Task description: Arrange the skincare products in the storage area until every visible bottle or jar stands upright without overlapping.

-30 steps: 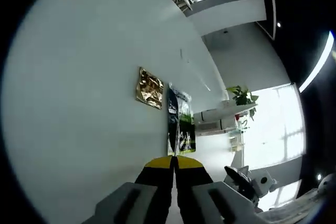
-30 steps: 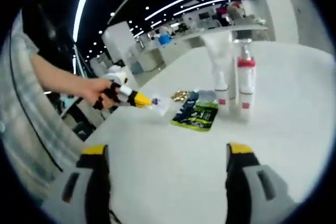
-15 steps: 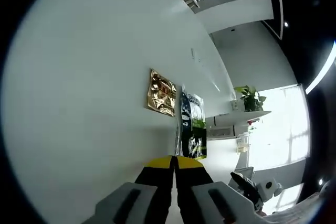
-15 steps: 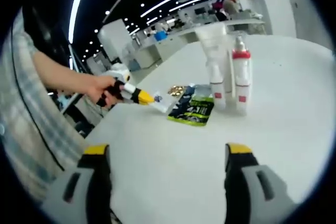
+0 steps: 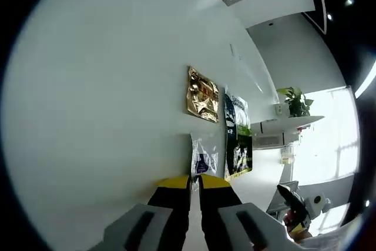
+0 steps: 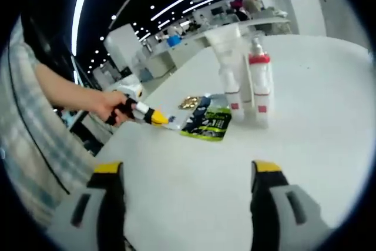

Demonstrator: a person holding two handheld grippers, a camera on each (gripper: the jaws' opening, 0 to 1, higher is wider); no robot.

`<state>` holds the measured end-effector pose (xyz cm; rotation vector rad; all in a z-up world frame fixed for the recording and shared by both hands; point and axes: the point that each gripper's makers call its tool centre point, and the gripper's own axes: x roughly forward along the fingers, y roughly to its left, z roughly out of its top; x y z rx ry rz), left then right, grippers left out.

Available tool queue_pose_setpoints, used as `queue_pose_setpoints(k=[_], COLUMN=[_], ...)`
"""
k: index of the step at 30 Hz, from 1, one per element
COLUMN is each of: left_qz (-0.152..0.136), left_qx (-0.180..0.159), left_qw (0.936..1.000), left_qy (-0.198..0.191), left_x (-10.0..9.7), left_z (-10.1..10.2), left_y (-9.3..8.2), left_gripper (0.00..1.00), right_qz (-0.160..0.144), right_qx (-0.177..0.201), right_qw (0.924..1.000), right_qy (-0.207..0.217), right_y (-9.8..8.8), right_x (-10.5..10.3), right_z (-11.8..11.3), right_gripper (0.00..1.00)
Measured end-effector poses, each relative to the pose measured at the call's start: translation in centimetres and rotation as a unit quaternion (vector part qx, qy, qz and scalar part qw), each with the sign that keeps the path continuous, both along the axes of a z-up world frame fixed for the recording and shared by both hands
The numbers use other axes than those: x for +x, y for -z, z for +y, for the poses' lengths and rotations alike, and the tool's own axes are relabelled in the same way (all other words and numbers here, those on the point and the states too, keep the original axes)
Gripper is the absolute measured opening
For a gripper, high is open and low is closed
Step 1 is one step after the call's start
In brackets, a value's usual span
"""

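A white desk point(image 5: 94, 104) is seen in the left gripper view, with three flat sachets lying on it. A gold foil sachet point(image 5: 202, 94) lies farthest along the desk, a dark green and black sachet point(image 5: 237, 138) lies just beside it, and a small clear sachet point(image 5: 203, 157) with a dark print lies nearest the gripper. The yellow-tipped fingers of the left gripper point(image 5: 194, 181) are pressed together, with only a thin slit between them, and the near edge of the small clear sachet sits right at their tips; whether it is actually pinched cannot be told from this view.

In the right gripper view, the fingers of the right gripper point(image 6: 187, 171) are spread wide apart above bare desk surface, with nothing between them. Beyond them, two white bottles are standing upright close together: a bottle with a red collar and pump top point(image 6: 260, 80) and a taller white bottle point(image 6: 228, 69) beside it. The green sachet point(image 6: 207, 123) is lying flat just in front of the bottles, and the gold one point(image 6: 189, 102) is lying behind it. To the left, a person's hand point(image 6: 108, 105) is seen holding the other gripper, whose yellow tip is touching the small clear sachet.
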<state>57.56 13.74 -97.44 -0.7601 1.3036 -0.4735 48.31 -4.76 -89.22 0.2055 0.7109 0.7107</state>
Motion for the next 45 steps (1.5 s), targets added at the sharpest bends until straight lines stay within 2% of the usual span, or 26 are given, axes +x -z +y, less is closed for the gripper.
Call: queue_pose_setpoints(k=[6, 12, 18, 24, 29, 34, 36, 39, 42, 45], left_qz=[-0.006, 0.003, 0.014, 0.012, 0.007, -0.003, -0.015, -0.037, -0.071, -0.120], left_qx=[0.008, 0.012, 0.031, 0.051, 0.066, 0.088, 0.089, 0.093, 0.087, 0.051], left_qw=[0.9999, 0.9999, 0.9994, 0.9985, 0.9978, 0.9961, 0.9959, 0.9950, 0.9931, 0.9891], left_qy=[0.009, 0.010, 0.010, 0.015, 0.004, 0.007, -0.007, -0.006, -0.036, -0.069], left_x=[0.3, 0.3, 0.6, 0.6, -0.1, -2.1, -2.2, -2.8, -2.9, -2.5], left_z=[-0.2, -0.2, 0.7, 1.6, 2.1, 2.7, 2.7, 3.0, 3.0, 1.8], left_y=[0.0, -0.1, 0.1, 0.2, 0.3, 0.6, 0.5, 0.3, -1.2, -3.7], left_gripper=[0.05, 0.06, 0.06, 0.06, 0.05, 0.03, 0.07, 0.14, 0.19, 0.21], right_qz=[0.009, 0.012, 0.013, 0.016, 0.016, 0.009, 0.007, 0.005, -0.001, -0.004], right_qx=[-0.001, 0.005, 0.004, 0.007, 0.004, 0.010, 0.010, 0.009, 0.007, 0.004], right_qw=[0.9999, 0.9999, 0.9998, 0.9998, 0.9997, 0.9997, 0.9997, 0.9994, 0.9991, 0.9986], right_qy=[-0.007, -0.003, -0.012, -0.014, -0.016, -0.020, -0.023, -0.032, -0.042, -0.052], right_y=[0.5, 0.5, 0.8, 1.0, 1.1, 0.6, 0.5, 0.4, 0.1, -0.2], right_x=[-0.5, -0.4, -0.6, -1.0, -1.0, -0.9, -0.9, -1.2, -1.5, -1.8], right_z=[0.1, 0.4, 0.9, 1.0, 1.0, 1.4, 1.6, 2.2, 2.7, 3.0], right_gripper=[0.87, 0.86, 0.85, 0.85, 0.85, 0.85, 0.86, 0.86, 0.86, 0.87])
